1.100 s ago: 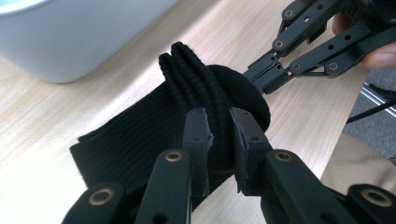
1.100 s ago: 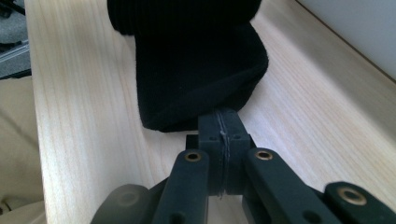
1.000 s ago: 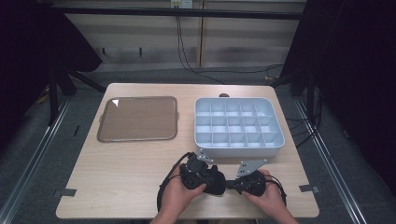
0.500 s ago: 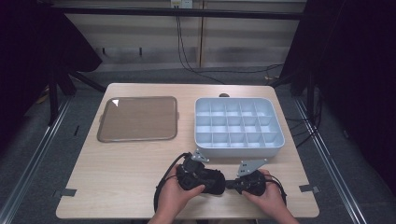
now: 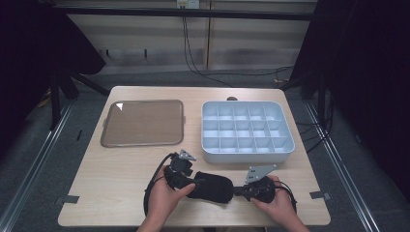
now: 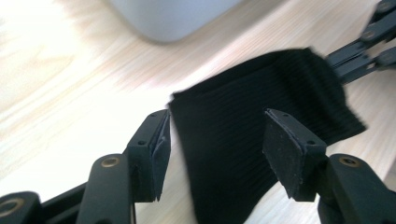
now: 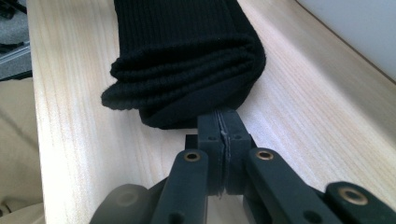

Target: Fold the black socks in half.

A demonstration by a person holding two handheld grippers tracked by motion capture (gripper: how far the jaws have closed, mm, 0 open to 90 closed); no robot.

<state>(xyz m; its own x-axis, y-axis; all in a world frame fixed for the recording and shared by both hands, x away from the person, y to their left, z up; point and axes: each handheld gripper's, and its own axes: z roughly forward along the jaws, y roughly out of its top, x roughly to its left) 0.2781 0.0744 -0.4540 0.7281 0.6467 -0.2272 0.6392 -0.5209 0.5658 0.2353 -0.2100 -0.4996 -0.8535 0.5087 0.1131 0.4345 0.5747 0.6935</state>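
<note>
Centrally, a folded black ribbed sock (image 5: 210,186) lies on the bench (image 5: 111,179). Right gripper (image 7: 223,122) pinches its end; left gripper (image 6: 212,151), jaws just opening, straddles it unclamped.

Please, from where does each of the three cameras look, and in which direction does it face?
High view: above the person's side, facing forward and down on the table; both hands, left gripper, right gripper.
Left gripper view: rides the left gripper, looking along its parted jaws, which have just been opening, at the black sock.
Right gripper view: rides the right gripper, looking along its jaws shut on the sock's edge.
Shared: the sock, the wooden table, the pale compartment box.
</note>
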